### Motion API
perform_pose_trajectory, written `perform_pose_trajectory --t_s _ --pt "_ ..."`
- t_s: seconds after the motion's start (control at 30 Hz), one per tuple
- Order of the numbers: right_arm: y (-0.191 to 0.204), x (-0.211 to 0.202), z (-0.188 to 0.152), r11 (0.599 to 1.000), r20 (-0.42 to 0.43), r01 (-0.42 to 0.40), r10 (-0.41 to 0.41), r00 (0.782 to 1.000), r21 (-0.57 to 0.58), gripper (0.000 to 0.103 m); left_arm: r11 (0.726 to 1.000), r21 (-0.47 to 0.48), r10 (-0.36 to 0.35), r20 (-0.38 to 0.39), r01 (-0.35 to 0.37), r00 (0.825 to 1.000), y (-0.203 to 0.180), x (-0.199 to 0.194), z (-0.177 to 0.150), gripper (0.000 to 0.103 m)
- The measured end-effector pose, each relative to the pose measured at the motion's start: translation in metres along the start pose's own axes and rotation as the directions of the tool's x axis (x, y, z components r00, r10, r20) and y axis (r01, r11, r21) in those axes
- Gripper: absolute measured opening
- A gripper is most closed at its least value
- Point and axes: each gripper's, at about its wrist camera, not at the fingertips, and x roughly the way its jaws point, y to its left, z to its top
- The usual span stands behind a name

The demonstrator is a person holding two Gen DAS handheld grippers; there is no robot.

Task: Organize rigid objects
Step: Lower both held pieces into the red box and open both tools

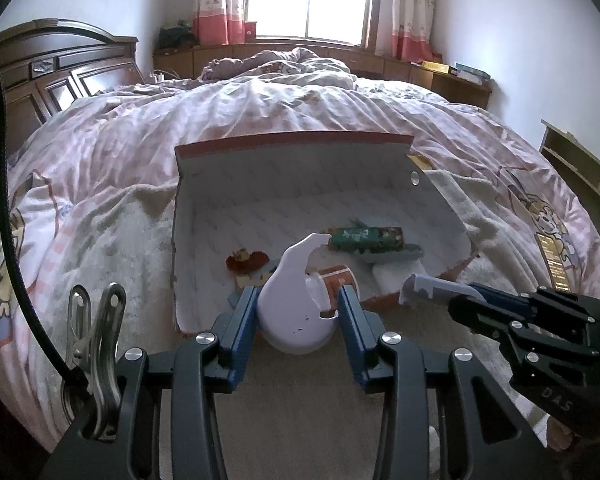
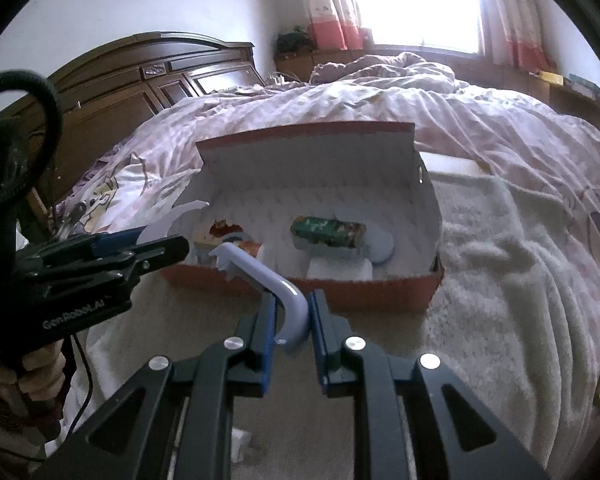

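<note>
My left gripper [image 1: 298, 300] is shut on a broken white ceramic piece [image 1: 292, 304] with a curved pointed top, held above the near edge of an open red cardboard box [image 1: 292, 144]. My right gripper [image 2: 292, 312] is shut on a pale blue curved handle fragment [image 2: 268, 276] with a jagged broken end, also near the box's front wall [image 2: 340, 292]. The right gripper shows at the right in the left wrist view [image 1: 472, 300]; the left gripper appears at the left in the right wrist view [image 2: 172, 248]. Inside the box lie a green patterned packet [image 2: 328, 232], an orange cup [image 1: 340, 276] and a red item [image 1: 246, 260].
The box sits on a white fluffy blanket [image 2: 500, 264] over a pink striped duvet [image 1: 260, 108]. A dark wooden headboard [image 1: 40, 76] stands on the left. A window with curtains [image 1: 308, 0] is behind the bed. A metal clip [image 1: 94, 320] hangs by my left gripper.
</note>
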Motion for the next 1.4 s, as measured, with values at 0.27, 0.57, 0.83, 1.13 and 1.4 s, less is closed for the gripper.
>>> perform_pose_trajectory --t_s 0.27,0.57,0.83,1.13,1.4 --pt "0.000 0.009 0.017 1.000 0.002 0.004 -0.004 1.000 -0.015 0.017 1.000 0.000 0.003 0.005 -0.003 1.000 0.004 0.013 0.017 0.041" --pt "-0.009 0.028 0.035 1.000 0.004 0.026 -0.026 1.000 -0.009 0.017 0.999 -0.027 0.019 -0.010 -0.019 1.000 0.015 0.038 0.031 0.041" --pt "-0.026 0.046 0.047 0.998 0.002 0.062 -0.062 0.998 0.020 0.017 0.998 -0.055 0.036 -0.037 -0.038 0.999 0.021 0.065 0.040 0.041" --pt "-0.043 0.070 0.057 0.994 -0.019 0.102 -0.102 0.995 0.029 0.017 0.997 -0.056 0.058 -0.057 -0.062 0.997 0.025 0.089 0.047 0.041" --pt "-0.048 0.087 0.059 0.992 -0.039 0.124 -0.123 0.992 0.017 0.017 0.995 -0.060 0.076 -0.074 -0.081 0.994 0.027 0.106 0.047 0.041"
